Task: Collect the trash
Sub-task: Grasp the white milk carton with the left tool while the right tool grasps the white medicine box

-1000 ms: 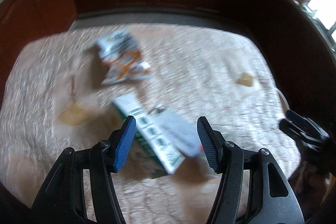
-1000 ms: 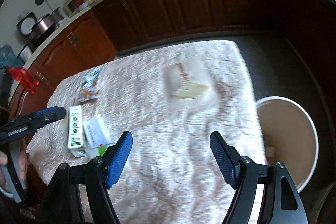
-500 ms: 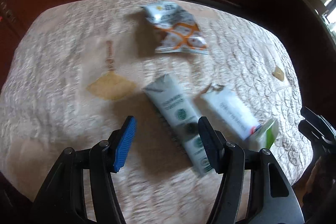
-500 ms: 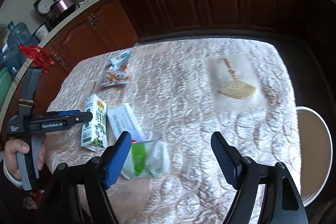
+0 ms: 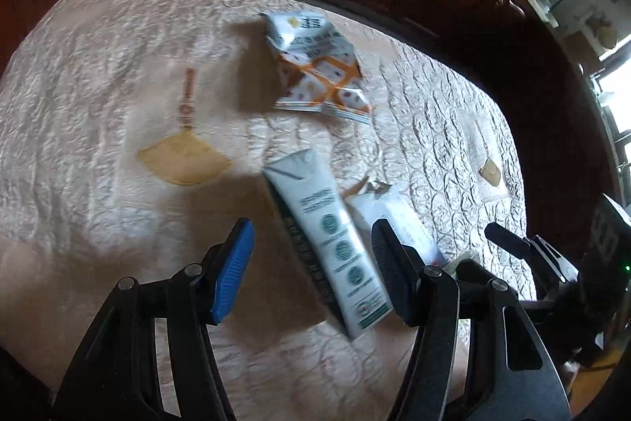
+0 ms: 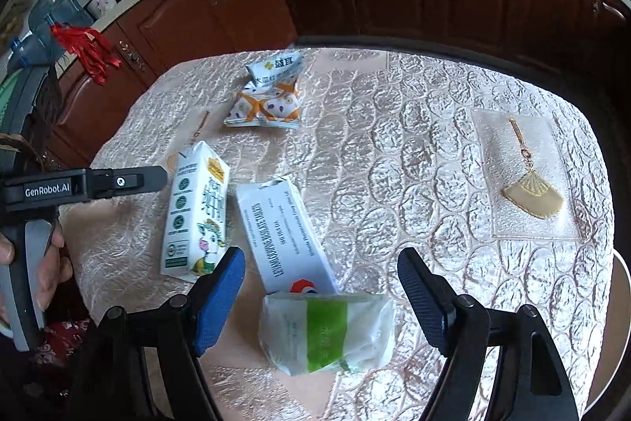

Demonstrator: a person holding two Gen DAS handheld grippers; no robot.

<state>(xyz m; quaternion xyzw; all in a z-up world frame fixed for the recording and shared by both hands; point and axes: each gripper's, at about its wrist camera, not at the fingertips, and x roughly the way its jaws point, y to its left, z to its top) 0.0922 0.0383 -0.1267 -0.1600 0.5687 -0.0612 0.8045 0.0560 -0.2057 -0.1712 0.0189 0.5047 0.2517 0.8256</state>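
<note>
— Left gripper [image 5: 311,255], as seen from its own wrist view: how are the jaws set?

— They are spread with nothing pressed; the milk carton [image 5: 327,243] is seen lying flat between them on the tablecloth [image 5: 98,73], just inside the right pad. A white box [image 5: 398,219] is found just beside the carton, and a crumpled snack packet [image 5: 319,66] lies well beyond, toward the far edge. Part of the right gripper is glimpsed at the right rim.

— And the right gripper [image 6: 321,294], from its wrist view?

— Its jaws are held wide and nothing is gripped. A green-and-white wrapper [image 6: 327,334] is seen lying between the pads, untouched. The box touches the wrapper's far side, the carton lies just left of it, and the packet sits farther off. A hand [image 6: 43,263] is seen at the left, closed around the left gripper's handle.
</note>
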